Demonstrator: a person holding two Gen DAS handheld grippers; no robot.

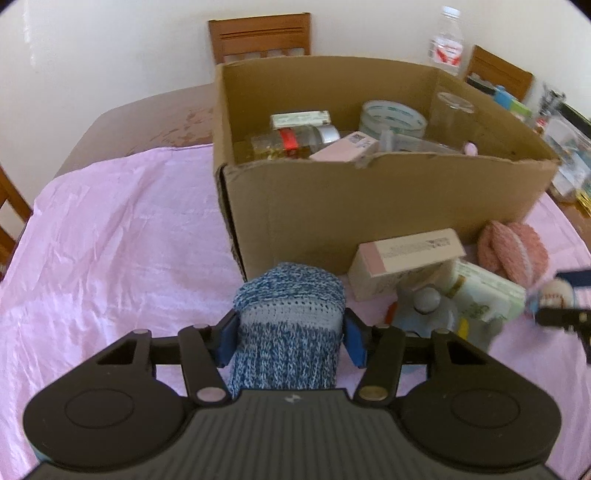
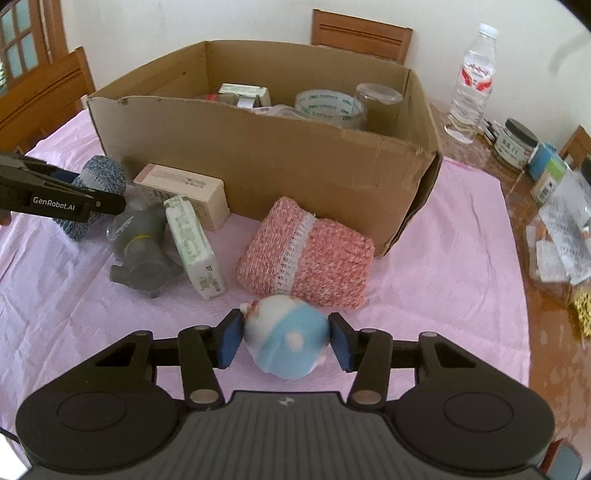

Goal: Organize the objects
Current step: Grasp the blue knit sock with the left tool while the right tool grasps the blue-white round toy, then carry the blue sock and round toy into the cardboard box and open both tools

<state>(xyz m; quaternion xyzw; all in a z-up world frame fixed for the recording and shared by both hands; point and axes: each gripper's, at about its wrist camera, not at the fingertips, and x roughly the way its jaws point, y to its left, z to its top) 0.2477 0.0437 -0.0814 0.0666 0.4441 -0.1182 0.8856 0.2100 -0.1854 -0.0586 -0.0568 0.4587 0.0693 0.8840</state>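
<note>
My left gripper is shut on a blue knitted roll, in front of the cardboard box. The roll also shows in the right wrist view with the left gripper on it. My right gripper has its pads against both sides of a blue and white plush toy. A pink knitted roll lies just beyond it. A pink and white carton, a white and green pack and a grey toy figure lie between the two grippers.
The box holds a tape roll, a clear glass, a bottle and small cartons. A water bottle, jars and plastic bags crowd the table's right side. Wooden chairs stand around the pink cloth.
</note>
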